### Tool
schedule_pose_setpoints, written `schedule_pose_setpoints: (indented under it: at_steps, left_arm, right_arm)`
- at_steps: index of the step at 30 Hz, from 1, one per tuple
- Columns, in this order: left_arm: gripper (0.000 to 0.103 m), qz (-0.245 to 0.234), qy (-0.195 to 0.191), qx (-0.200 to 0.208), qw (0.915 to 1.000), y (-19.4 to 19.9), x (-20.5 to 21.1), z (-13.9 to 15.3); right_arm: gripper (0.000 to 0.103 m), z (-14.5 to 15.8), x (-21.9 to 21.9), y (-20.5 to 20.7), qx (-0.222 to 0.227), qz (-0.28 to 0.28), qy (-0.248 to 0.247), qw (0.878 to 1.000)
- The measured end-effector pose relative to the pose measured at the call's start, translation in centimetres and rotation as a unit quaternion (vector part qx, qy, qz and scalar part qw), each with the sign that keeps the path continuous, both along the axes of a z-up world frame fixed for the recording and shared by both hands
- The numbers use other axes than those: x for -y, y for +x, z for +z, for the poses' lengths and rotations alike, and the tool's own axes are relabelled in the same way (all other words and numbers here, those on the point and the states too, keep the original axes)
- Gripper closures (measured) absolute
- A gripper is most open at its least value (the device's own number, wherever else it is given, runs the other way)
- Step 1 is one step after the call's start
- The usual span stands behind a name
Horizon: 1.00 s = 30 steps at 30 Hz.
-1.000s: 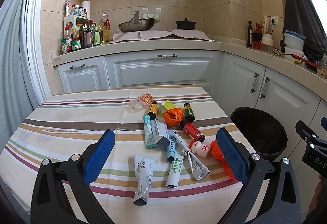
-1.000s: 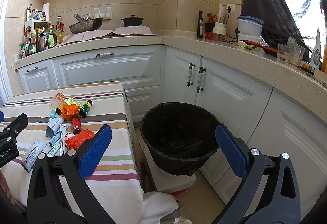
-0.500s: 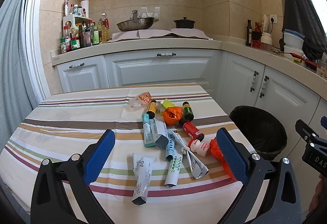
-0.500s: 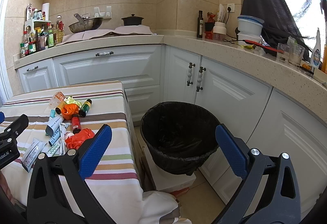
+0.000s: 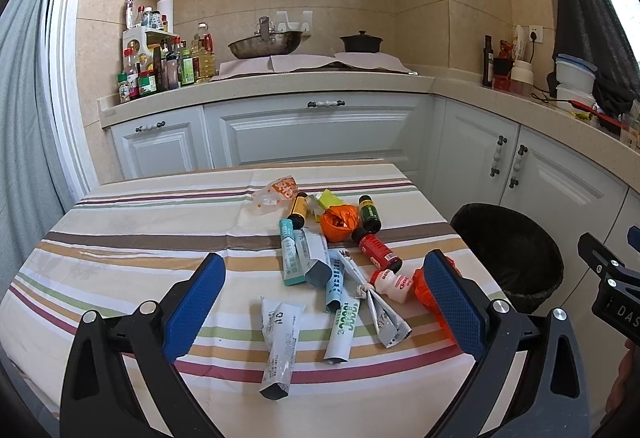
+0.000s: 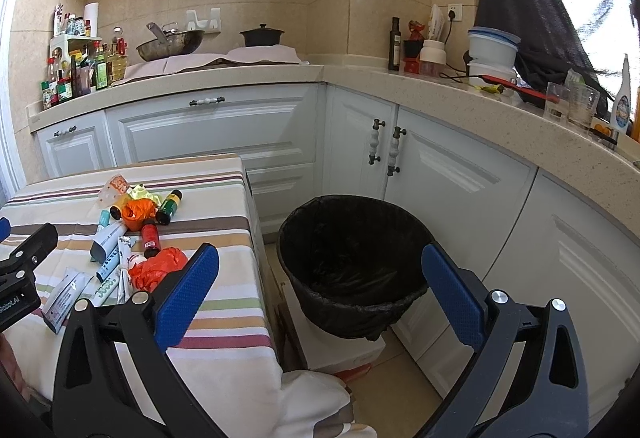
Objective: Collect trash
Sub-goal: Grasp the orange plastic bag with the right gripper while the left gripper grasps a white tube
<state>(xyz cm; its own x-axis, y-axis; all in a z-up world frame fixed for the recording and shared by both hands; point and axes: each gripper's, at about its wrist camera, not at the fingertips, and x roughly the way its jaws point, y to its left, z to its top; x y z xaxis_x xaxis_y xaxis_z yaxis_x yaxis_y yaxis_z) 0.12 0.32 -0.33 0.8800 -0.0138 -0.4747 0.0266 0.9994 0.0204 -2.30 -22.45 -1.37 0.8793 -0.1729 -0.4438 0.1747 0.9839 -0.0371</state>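
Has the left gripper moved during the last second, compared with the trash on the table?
Yes, slightly: the left gripper has drawn back or tilted down; the white tube sits higher between its fingers.

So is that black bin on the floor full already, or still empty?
Looks empty: the bin is open at the top, and inside only its dark liner shows. All the rubbish, like the red bottle, still lies on the table.

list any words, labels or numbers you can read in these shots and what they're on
"DAS", cut off by the frame edge: white letters on the black body of the right gripper.
"DAS", partly turned away: red print on the small white plastic bottle lying on the striped tablecloth.
Green digits, possibly "2000", uncertain: on the white squeezed tube.
Print on the other tubes, the red bottle and the counter bottles: too small or blurred.
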Motion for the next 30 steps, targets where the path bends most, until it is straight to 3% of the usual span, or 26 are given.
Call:
schedule_pose_setpoints:
  at_steps: [8, 18, 21, 22, 23, 24, 30]
  left_arm:
    - [0.006, 0.019, 0.01, -0.02, 0.9996, 0.5, -1.5, -0.9]
    - [0.008, 0.06, 0.016, -0.049, 0.9969, 0.3, -5.6, -2.4]
    - [0.013, 0.07, 0.016, -0.058, 0.9957, 0.3, -6.6, -2.9]
    - [0.018, 0.071, 0.017, -0.062, 0.9954, 0.3, -6.8, -3.1]
    - [0.032, 0.074, 0.02, -0.066, 0.9949, 0.3, -7.1, -3.4]
    - [0.035, 0.075, 0.02, -0.074, 0.9942, 0.4, -7.3, -3.7]
    - [0.035, 0.074, 0.005, -0.087, 0.9935, 0.6, -8.1, -4.4]
  right_arm:
    - [0.004, -0.1, -1.2, 0.6, -0.012, 0.022, 0.001, 1.0]
    - [0.006, -0.9, -4.9, 2.2, -0.035, 0.088, 0.001, 0.995]
    - [0.019, -1.6, -6.5, 3.0, -0.053, 0.118, -0.001, 0.992]
    - [0.022, -1.8, -7.0, 3.3, -0.061, 0.125, -0.001, 0.99]
    - [0.024, -2.0, -7.3, 3.5, -0.065, 0.13, -0.001, 0.989]
    - [0.024, -2.4, -7.8, 3.8, -0.073, 0.138, -0.001, 0.988]
    - [0.035, -3.6, -9.7, 5.2, -0.101, 0.16, -0.009, 0.982]
